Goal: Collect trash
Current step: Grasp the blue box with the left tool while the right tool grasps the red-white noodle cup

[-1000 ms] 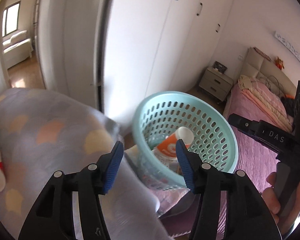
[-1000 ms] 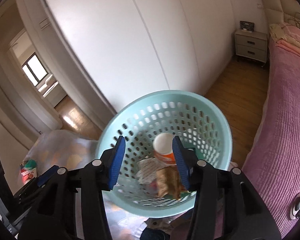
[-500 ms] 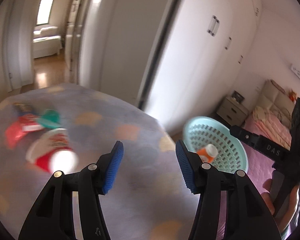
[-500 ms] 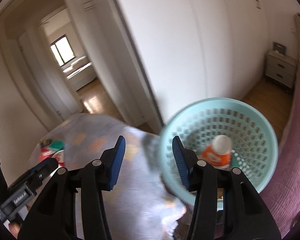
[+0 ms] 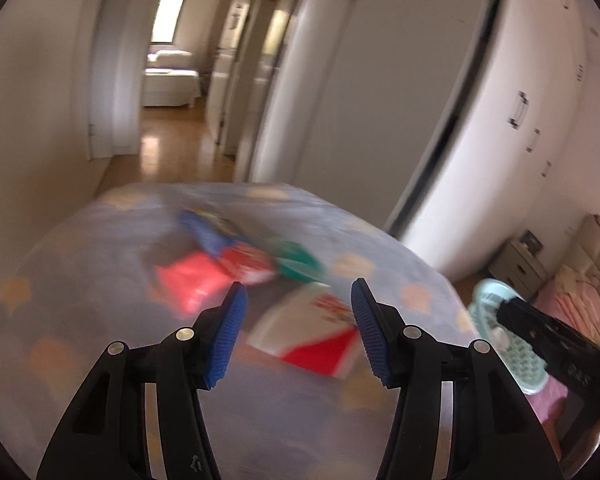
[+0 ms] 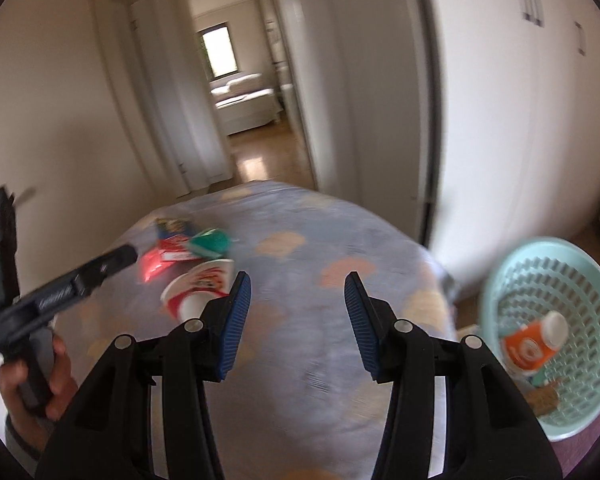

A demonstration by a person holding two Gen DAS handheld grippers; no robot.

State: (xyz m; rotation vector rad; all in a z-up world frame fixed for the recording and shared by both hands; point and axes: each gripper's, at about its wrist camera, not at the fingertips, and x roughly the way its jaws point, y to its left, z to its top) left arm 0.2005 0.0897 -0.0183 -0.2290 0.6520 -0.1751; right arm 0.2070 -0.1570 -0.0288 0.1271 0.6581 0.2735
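- Left tongs [image 5: 296, 334]: jaws standing apart, nothing between the blue pads; they hover above the table [image 5: 100, 280], which is draped in a pale blue cloth with peach patches.
- Right tongs [image 6: 296, 328]: jaws likewise parted and empty, over the same table [image 6: 340, 240].
- Paper cup [image 5: 312, 336]: white and red, lying on its side just ahead of the left tongs, between the lines of the two pads; in the right wrist view the cup [image 6: 200, 284] lies just left of the left pad. Its printing is too blurred to read.
- Wrappers [image 5: 236, 256]: a red packet, a blue one and a green one clustered beyond the cup, ahead and slightly left of the left tongs; any lettering is smeared.
- Basket [image 6: 556, 332]: pale green and perforated, to the right of the right tongs, past the table edge. An orange bottle [image 6: 532, 344] with a white cap lies inside; its label is unreadable.
- Hand [image 6: 40, 384]: grips the left tool's handle, low at left of the right tongs.
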